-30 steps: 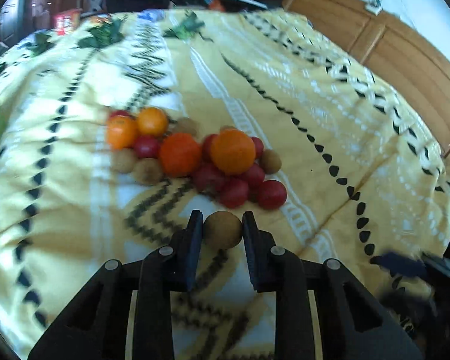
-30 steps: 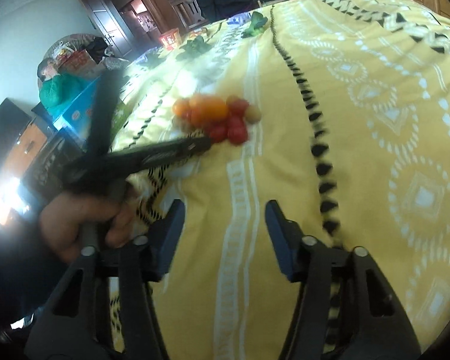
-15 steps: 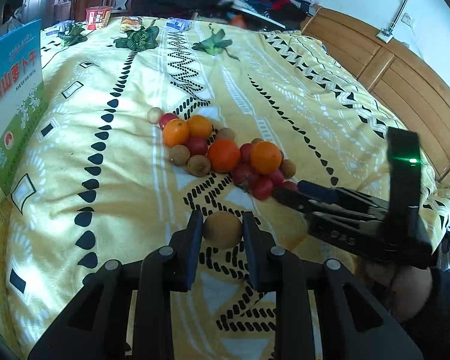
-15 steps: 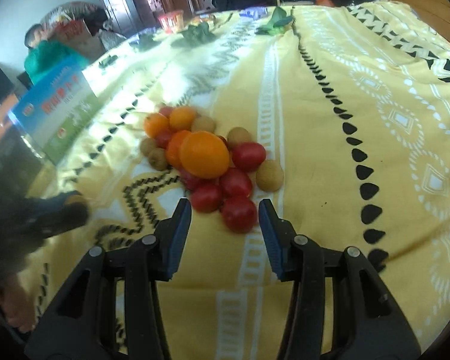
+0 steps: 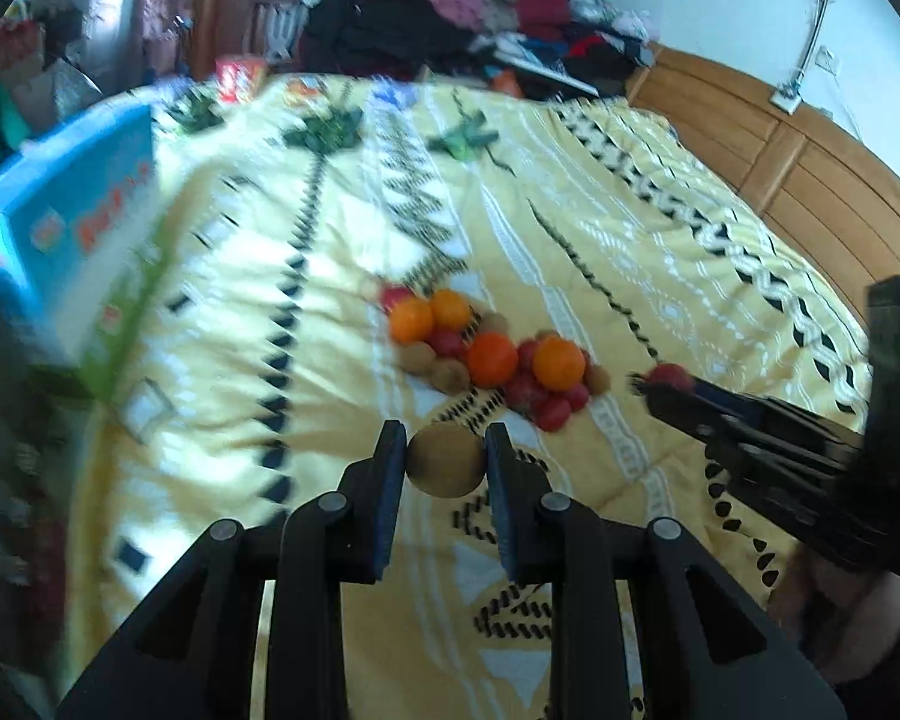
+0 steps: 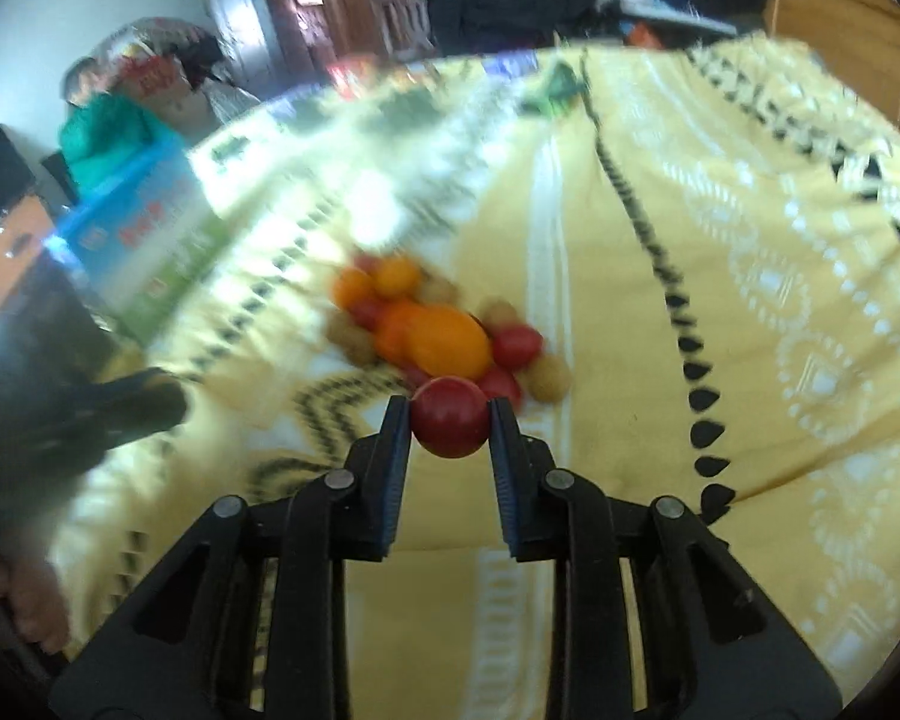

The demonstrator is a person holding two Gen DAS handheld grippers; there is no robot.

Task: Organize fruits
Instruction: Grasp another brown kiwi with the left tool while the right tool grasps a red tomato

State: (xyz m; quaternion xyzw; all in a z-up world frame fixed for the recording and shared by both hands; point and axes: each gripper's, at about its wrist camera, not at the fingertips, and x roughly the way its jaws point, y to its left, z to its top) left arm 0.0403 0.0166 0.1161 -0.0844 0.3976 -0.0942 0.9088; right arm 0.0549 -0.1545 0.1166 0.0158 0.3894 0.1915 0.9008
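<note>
Your left tool (image 5: 445, 461) is clamped on a round brown fruit (image 5: 445, 461), looks like a kiwi, pinched squarely between both blue-lined fingers (image 5: 389, 504) and held up off the bed (image 5: 570, 240). Your right tool (image 6: 450, 426) has a red tomato (image 6: 450, 425) between its pads; the jaws have just been closing and they now press on it from both sides, so that one's gripped too.

From the left wrist view you can see your right tool (image 5: 660, 384) off to the right side with the same tomato (image 5: 669, 373) at its tip, just beside the fruit pile (image 5: 486, 354) and a little apart from it.

The pile itself sits in the middle of the yellow patterned bedspread: a few oranges (image 5: 559, 362), several more red tomatoes (image 5: 552, 413) and some brown kiwis (image 5: 419, 356), all bunched together and touching. In the right wrist view the biggest orange (image 6: 447, 343) sits right behind your held tomato, with another red one (image 6: 516, 345) and a brown one (image 6: 547, 379) next to it.

There's a blue and green box (image 5: 72, 252) standing on the bed to the left of the pile, well apart from it. A wooden headboard (image 5: 810, 180) runs along the right edge, and clothes (image 5: 480, 12) are heaped at the far end. Both views are pretty blurry around the edges.
</note>
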